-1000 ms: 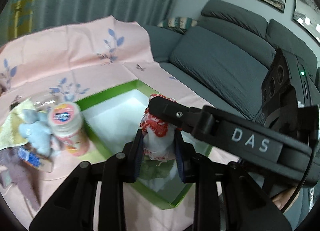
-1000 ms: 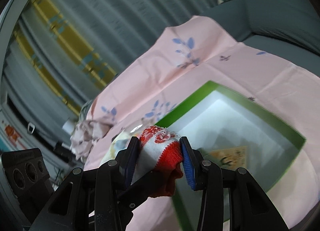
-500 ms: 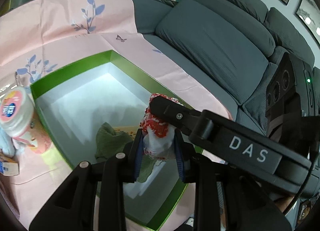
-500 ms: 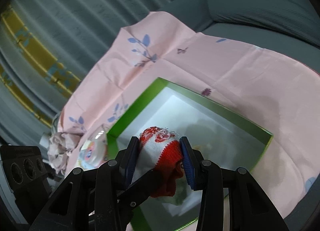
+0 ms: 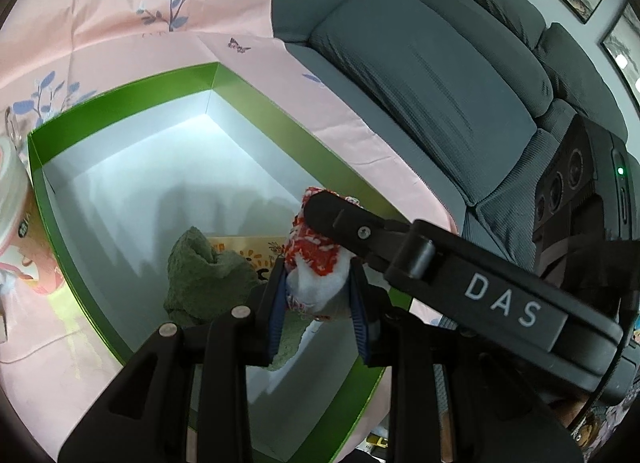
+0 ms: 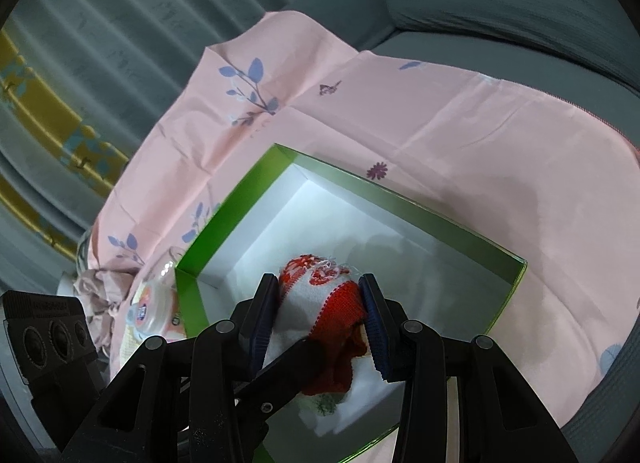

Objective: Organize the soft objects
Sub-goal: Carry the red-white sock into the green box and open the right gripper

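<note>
Pink floral cloth (image 5: 120,23) is covering a grey sofa (image 5: 432,75), and a green box (image 5: 120,99) with a white inside is sitting on it.

So the thing being handled is a knitted piece, a red-and-white sock (image 5: 316,259) by the look of it: red patterned band, white body, frayed threads hanging off one end. Both grippers are pinching it at once. The left gripper (image 5: 320,303) is squeezing the narrow white part between its blue pads, and the right gripper (image 6: 320,311) is clamping the fatter red and white bundle. It's hanging over the near right part of the box, not resting on the floor of it as far as I can tell.

Compared to a second ago, both views are tipping downward and moving in over the box, so the box is filling way more of the picture now, and the grip isn't changing.

Inside the box: a crumpled green cloth (image 5: 204,275) is lying near the front, partly covering a yellowish printed card (image 5: 244,243). Left of the box, a pink-capped jar (image 6: 154,311) is standing just beside the wall.
</note>
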`<state>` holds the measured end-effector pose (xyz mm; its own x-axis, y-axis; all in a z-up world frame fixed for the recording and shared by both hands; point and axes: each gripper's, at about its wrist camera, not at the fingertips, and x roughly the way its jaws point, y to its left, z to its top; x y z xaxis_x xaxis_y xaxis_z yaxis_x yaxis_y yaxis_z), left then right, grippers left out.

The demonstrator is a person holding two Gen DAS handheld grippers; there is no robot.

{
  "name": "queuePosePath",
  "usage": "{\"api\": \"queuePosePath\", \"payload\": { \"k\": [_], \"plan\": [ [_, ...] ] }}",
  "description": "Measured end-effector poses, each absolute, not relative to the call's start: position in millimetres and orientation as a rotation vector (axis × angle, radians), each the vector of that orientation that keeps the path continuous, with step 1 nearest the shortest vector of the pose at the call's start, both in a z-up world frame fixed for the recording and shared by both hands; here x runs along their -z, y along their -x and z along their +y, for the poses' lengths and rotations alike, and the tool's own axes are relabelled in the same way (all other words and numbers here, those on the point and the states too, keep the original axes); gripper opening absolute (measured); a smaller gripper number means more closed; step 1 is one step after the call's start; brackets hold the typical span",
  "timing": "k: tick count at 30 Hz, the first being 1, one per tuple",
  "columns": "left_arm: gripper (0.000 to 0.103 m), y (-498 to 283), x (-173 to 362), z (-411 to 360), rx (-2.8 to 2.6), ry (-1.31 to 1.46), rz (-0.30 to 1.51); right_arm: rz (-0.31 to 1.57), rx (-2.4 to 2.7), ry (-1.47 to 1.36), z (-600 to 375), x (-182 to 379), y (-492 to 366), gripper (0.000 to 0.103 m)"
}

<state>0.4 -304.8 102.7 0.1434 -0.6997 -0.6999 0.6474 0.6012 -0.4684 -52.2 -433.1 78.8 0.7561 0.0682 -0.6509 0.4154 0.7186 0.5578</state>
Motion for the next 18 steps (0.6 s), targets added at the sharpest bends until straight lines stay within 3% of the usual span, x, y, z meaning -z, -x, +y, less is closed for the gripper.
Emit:
{"api": "queuePosePath", "payload": {
  "k": [18],
  "plan": [
    [0.031, 2.6, -93.9, -303.9, 0.888, -0.032, 1.01, 0.753, 0.26, -0.725, -436.4, -75.8, 52.3, 0.044]
  ]
}}
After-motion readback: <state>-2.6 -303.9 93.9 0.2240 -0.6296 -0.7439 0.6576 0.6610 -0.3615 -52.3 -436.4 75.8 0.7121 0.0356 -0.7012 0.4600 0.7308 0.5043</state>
